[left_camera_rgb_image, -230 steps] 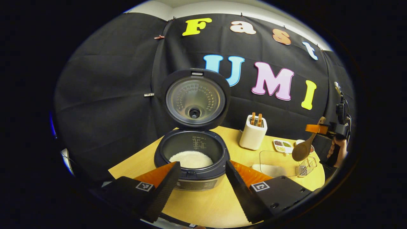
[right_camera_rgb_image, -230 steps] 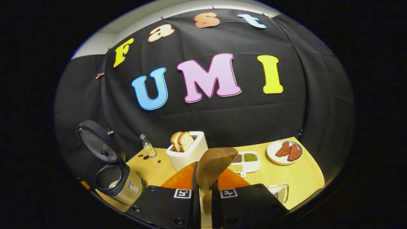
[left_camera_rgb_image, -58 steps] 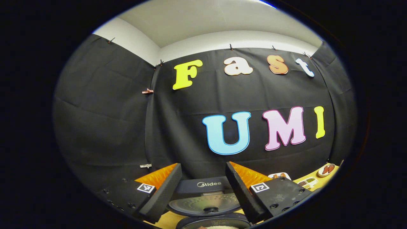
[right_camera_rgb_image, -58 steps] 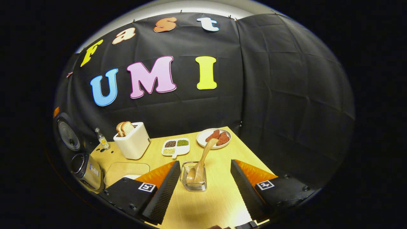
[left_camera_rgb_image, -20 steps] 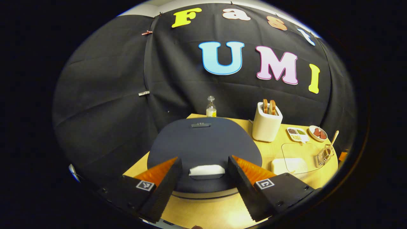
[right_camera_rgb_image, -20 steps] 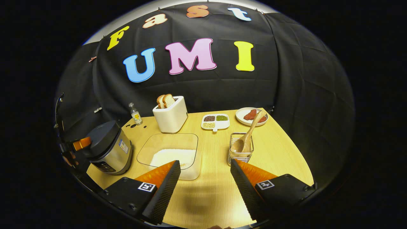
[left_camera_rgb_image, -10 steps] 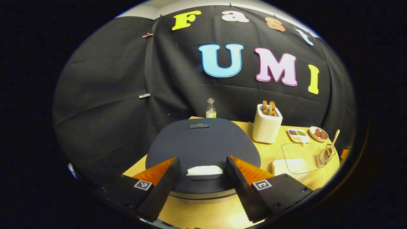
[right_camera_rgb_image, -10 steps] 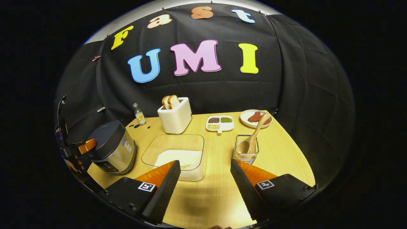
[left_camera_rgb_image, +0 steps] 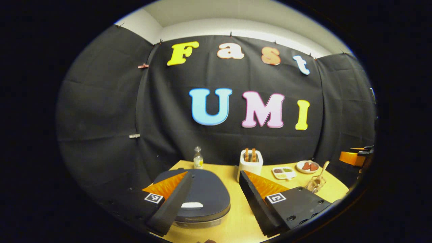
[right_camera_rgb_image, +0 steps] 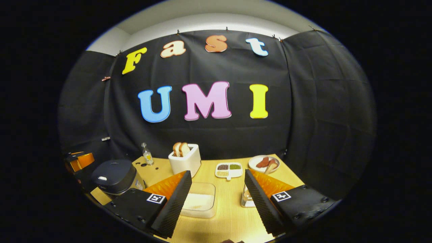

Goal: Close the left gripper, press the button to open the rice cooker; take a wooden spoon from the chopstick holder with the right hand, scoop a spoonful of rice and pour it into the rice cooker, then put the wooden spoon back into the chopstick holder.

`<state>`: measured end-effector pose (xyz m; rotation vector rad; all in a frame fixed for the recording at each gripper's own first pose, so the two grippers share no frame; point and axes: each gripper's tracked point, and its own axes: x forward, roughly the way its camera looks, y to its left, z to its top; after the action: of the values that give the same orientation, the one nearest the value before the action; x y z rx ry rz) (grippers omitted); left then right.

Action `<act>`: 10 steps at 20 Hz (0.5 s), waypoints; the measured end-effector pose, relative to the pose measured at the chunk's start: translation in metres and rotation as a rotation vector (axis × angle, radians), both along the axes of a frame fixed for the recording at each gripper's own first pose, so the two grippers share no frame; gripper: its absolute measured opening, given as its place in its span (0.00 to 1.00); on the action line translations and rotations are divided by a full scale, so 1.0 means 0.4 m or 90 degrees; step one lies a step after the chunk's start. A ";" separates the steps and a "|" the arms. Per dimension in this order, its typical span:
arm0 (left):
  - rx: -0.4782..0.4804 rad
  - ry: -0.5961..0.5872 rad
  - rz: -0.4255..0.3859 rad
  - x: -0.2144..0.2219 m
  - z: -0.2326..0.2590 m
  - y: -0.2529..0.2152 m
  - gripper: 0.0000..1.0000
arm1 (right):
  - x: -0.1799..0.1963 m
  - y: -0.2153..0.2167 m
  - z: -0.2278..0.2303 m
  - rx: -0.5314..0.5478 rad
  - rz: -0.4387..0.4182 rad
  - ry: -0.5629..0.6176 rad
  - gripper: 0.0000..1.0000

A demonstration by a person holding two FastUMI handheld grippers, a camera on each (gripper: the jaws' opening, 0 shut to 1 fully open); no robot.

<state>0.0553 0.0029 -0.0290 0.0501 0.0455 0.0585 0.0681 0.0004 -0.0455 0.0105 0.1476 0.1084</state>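
While both pairs of fingers stand spread with nothing between them, the job looks finished. The left gripper hangs above the near edge of the pale wooden worktop, its fingers parted either side of the dark, rounded rice cooker. Half a second ago that cooker filled the space between those fingers; now it sits lower and smaller, so the left gripper has pulled up and back. The lid, open some seconds ago with rice showing in the pot, is down — its pale oblong button faces up.

The right gripper has also drawn away and tipped upward, fingers wide and empty. Just past them lie the clear shallow rice tray and, partly hidden behind one finger, the small wire chopstick holder. In the left gripper view the light wooden spoon stands tilted in that holder, handle up — returned, as the task asks.

Farther back sit a white toaster with bread slices, a small clear bottle, a white divided dish of beans and a white plate of red meat slices. My judgement: every step is done, and both hands are retreating.
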 end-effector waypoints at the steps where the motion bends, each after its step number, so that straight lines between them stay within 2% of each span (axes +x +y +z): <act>1: 0.002 -0.013 -0.009 -0.015 0.025 -0.014 0.95 | -0.009 -0.003 0.025 -0.002 -0.005 -0.017 0.98; 4: 0.001 -0.028 -0.040 -0.057 0.049 -0.054 0.95 | -0.048 -0.024 0.057 0.008 -0.032 -0.031 0.98; 6: -0.010 0.005 -0.052 -0.073 0.014 -0.062 0.95 | -0.063 -0.034 0.051 0.014 -0.047 -0.025 0.98; 10: -0.039 0.041 -0.036 -0.078 -0.011 -0.040 0.95 | -0.060 -0.054 0.029 0.000 -0.068 -0.007 0.98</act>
<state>0.0243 -0.0130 -0.0335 -0.0074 0.1107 -0.0013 0.0441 -0.0212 -0.0340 0.0174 0.1363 0.0025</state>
